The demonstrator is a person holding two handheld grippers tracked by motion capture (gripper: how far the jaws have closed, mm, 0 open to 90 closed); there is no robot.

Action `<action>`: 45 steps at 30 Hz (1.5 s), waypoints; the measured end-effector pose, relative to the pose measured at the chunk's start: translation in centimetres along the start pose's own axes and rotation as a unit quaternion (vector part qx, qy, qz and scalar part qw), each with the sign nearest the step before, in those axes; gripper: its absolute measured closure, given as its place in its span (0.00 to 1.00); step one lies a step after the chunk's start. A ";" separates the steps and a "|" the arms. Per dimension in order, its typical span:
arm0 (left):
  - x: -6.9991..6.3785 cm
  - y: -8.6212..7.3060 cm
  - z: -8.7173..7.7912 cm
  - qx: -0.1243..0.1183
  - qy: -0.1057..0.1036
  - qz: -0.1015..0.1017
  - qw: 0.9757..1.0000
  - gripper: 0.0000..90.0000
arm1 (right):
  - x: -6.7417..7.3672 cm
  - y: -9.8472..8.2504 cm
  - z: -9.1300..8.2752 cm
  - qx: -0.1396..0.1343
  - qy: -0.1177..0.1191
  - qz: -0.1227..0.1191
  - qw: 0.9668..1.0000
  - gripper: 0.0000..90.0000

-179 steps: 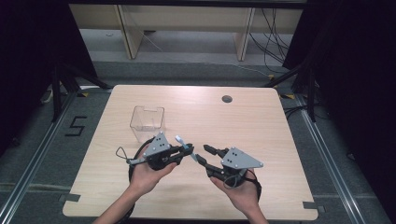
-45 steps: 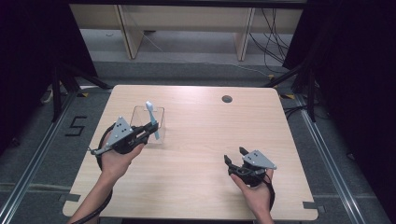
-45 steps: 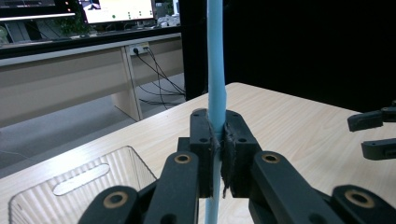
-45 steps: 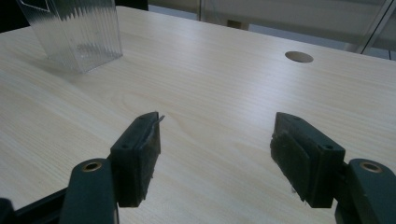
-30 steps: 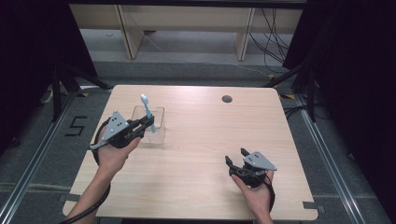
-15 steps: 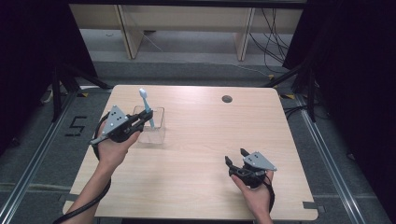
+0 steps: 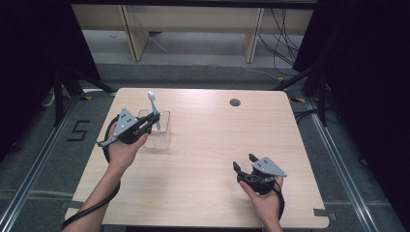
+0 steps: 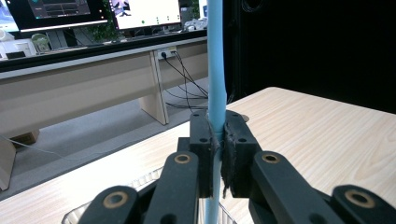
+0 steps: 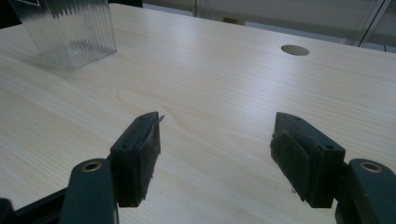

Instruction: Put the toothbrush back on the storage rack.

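Toothbrush (image 7: 153,109) standing upright, handle pinched between jaws of your left gripper (image 7: 148,124), head up, lower end dipping into clear plastic container (image 7: 164,137) at table's (image 7: 203,145) left side. Your left forearm reaching forward. Your right gripper (image 7: 245,162) resting low on table near front right, jaws gaping wide, gripping nothing.

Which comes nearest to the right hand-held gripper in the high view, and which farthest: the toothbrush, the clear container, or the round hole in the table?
Measured from the right hand-held gripper in the high view:
1. Round hole, straight beyond it toward the far edge.
2. Clear container, off to its left across the table.
3. Toothbrush, upright over that container in the left hand-held gripper, slightly farther.
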State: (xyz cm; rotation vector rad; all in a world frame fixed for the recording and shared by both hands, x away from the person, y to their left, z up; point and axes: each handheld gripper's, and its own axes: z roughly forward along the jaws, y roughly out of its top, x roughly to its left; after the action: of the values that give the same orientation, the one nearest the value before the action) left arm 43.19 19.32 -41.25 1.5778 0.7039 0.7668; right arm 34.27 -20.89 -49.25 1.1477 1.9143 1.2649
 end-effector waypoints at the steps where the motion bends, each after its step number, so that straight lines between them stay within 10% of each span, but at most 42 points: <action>1: 0.0 -0.1 0.1 0.001 0.000 0.001 1.000 0.92 | 0.0 0.0 0.0 -0.002 -0.005 -0.007 1.000 0.38; 45: -0.4 -3.7 3.2 0.025 -0.002 0.012 1.000 0.92 | 0.2 -0.2 0.1 0.011 0.003 -0.004 1.000 0.37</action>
State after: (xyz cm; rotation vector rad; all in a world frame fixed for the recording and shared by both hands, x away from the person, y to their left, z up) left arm 45.41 17.61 -45.24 1.6347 0.7087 0.7687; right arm 34.24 -20.73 -49.52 1.1474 1.9405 1.2460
